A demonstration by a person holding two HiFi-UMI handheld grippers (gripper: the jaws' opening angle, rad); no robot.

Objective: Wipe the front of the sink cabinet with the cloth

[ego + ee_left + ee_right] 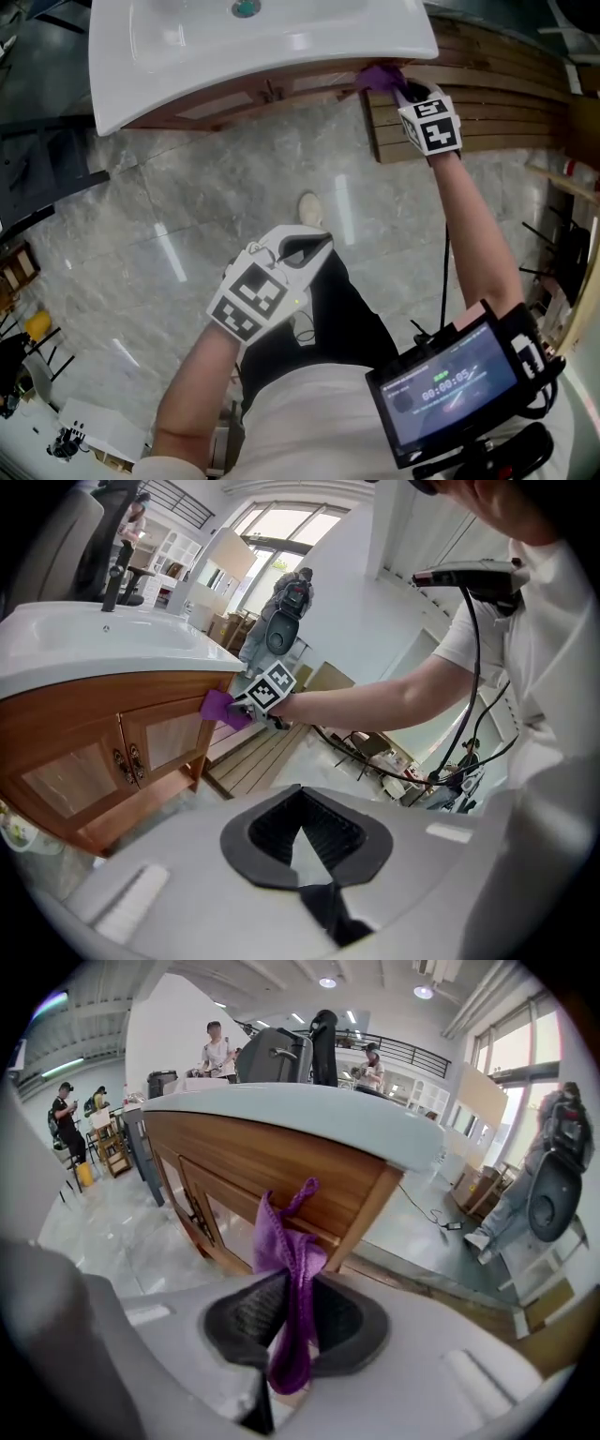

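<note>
A white sink [187,56] tops the wooden cabinet [234,98], whose front has paired doors [84,752]. My right gripper [398,89] is at the cabinet's right front corner, shut on a purple cloth [380,77]. In the right gripper view the cloth [291,1269] hangs folded between the jaws of that gripper [292,1326], with its upper end against the wooden front [253,1162] just under the sink rim. The left gripper view shows the same cloth [222,708] against the corner. My left gripper [309,246] hangs back near my body over the floor, jaws together and holding nothing [305,841].
Right of the cabinet a slatted wooden platform [506,103] lies on the marble floor [169,234]. Several people stand behind the sink [218,1049], and one with a camera rig [286,611] stands beyond the corner. A screen device [455,384] hangs at my chest.
</note>
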